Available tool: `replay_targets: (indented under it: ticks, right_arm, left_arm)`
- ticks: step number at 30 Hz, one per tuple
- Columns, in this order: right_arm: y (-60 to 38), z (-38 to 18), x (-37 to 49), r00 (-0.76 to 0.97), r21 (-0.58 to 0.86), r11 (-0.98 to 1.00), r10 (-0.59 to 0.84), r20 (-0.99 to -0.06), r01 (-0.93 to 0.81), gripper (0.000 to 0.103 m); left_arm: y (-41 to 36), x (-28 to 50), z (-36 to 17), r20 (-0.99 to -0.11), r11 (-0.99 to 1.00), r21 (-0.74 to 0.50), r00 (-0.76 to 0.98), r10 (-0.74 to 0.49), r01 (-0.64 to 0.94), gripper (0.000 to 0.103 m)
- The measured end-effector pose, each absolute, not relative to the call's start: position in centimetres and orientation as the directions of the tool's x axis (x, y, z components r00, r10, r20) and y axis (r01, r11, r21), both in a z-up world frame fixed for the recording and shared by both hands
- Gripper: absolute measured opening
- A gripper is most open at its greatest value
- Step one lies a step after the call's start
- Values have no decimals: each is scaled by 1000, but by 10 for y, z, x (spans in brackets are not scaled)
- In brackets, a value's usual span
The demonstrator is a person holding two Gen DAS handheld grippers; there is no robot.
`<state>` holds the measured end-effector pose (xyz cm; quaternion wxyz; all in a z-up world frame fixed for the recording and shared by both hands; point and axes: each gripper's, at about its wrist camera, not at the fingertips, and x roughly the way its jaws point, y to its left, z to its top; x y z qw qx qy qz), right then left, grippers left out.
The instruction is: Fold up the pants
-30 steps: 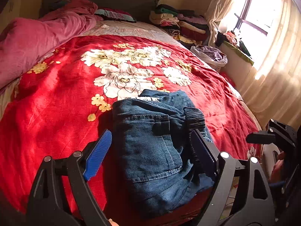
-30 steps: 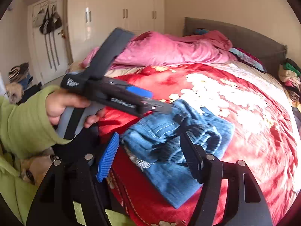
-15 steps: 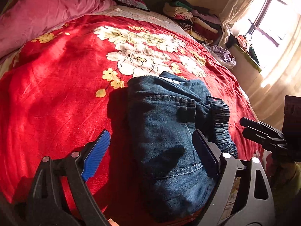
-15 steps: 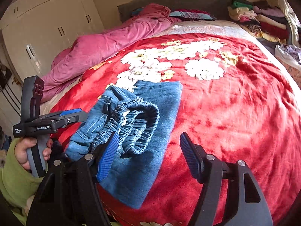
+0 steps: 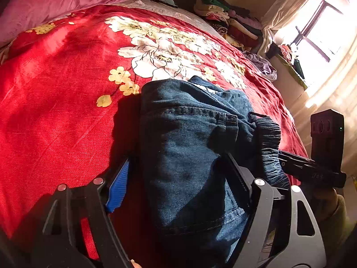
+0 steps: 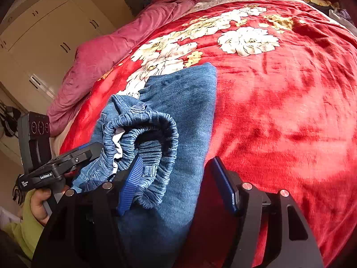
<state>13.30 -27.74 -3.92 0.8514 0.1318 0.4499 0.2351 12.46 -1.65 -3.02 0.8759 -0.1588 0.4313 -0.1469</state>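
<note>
Blue denim pants (image 5: 191, 147) lie bunched in a rough fold near the front edge of the bed, elastic waistband (image 6: 154, 143) curled on top. My left gripper (image 5: 178, 183) is open, its fingers straddling the near end of the pants, low against the cloth. My right gripper (image 6: 176, 178) is open, its left finger (image 6: 131, 178) against the waistband and its right finger over the red blanket beside the pants. Each gripper shows in the other's view, the left one (image 6: 67, 163) at the pants' left side and the right one (image 5: 312, 169) at their right side.
The bed is covered by a red flowered blanket (image 5: 67, 84). A pink quilt (image 6: 107, 55) lies along the far left. Stacked clothes (image 5: 223, 15) sit at the head corner. A window with curtains (image 5: 323, 29) is to the right, wardrobes (image 6: 44, 33) to the left.
Both grippers have come down and in toward the pants, from hovering above to straddling them at either side. Both stay open. The pants have not visibly moved.
</note>
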Motion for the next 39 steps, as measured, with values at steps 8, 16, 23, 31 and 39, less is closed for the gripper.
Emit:
replay_targets:
  ticks: [8,16,23,31,39]
  right_arm:
    - [-262,-36,137,502,392,842,537,-678,-370,37]
    - [-251,-7,124,587,302,857,508,-631,-417,25]
    - [-251,16,151,646,249,875,476,-597,-415,25]
    - [-249,33,194,691,188,898,428,-582,-398,25]
    - [-247,32,220,714,142,913,389,-582,-382,25]
  left_arm:
    - [-29,136,-29,-710,903,-403,573,-410,147,49]
    - [-35,140,-5,-694,900,-404,586,-417,163,42]
    - [-38,173,23,-672,913,-366,628,-393,180,42]
    - [-40,216,31,-685,931,-317,635,-356,180,40]
    - [-40,242,22,-701,944,-279,633,-327,178,40]
